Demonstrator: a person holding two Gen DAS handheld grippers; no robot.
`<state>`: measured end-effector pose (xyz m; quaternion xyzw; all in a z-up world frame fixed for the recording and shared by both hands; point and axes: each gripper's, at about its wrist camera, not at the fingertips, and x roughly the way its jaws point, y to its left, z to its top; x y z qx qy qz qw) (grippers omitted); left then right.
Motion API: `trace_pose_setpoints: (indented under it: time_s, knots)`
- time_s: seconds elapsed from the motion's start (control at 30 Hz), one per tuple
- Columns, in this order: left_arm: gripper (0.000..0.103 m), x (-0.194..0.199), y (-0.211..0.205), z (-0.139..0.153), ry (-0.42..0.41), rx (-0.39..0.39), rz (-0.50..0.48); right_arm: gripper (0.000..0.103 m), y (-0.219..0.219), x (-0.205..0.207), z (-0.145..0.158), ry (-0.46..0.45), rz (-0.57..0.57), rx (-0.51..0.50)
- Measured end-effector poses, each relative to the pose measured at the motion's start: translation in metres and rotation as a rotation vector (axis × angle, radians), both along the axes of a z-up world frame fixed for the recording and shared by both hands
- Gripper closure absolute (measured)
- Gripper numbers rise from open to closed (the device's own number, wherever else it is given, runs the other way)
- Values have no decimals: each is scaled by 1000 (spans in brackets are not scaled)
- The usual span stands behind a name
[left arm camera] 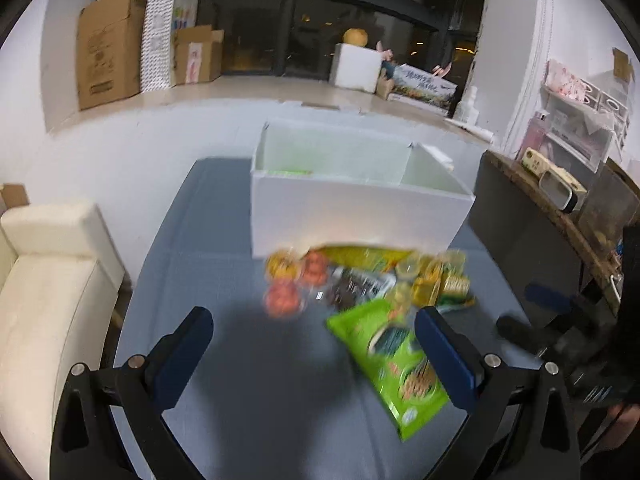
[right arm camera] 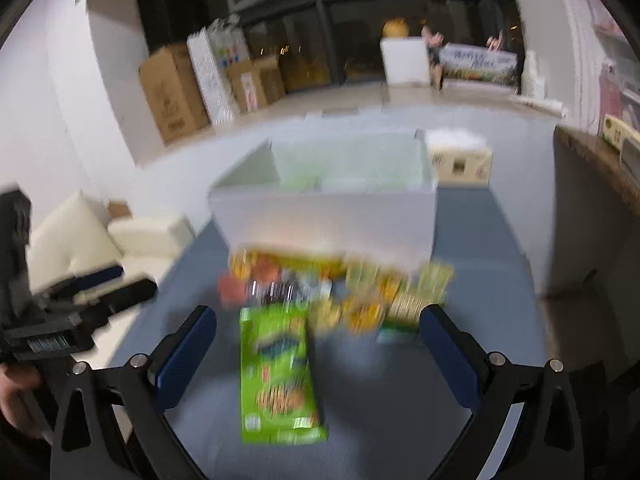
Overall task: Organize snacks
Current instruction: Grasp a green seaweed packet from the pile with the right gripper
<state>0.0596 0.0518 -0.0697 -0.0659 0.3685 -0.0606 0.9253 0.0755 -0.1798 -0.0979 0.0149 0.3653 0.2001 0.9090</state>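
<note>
Both grippers, left (left arm camera: 314, 344) and right (right arm camera: 318, 344), are spread wide holding nothing above the blue table (left arm camera: 256, 380), with a flat bright-green snack bag (right arm camera: 280, 372) lying nearest and a blurry pile of small yellow and orange snack packs (left arm camera: 360, 280) right against the open white foam box (left arm camera: 356, 216).

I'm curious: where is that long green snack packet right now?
The green packet lies flat on the blue table, nearest the camera, in front of the snack pile.
</note>
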Motion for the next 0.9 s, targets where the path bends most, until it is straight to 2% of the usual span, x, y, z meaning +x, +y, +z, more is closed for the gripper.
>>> trace_pose_setpoints:
  time_s: [0.17, 0.43, 0.5, 0.6, 0.7, 0.9]
  knots:
    - [0, -15, 5, -12, 33, 5, 10, 0, 23, -2, -43, 92, 30, -53]
    - [0, -19, 17, -24, 65, 15, 19, 0, 57, 23, -81, 172, 72, -144]
    - [0, -17, 20, -28, 73, 17, 17, 13, 62, 26, -89, 177, 73, -179]
    - [0, -13, 21, -32, 80, 16, 16, 27, 67, 23, -88, 140, 79, -238]
    - [0, -7, 19, -34, 80, 15, 10, 28, 63, 20, -85, 149, 94, -203]
    - [0, 18, 12, -37, 66, 46, -11, 29, 31, -3, -53, 83, 46, -114]
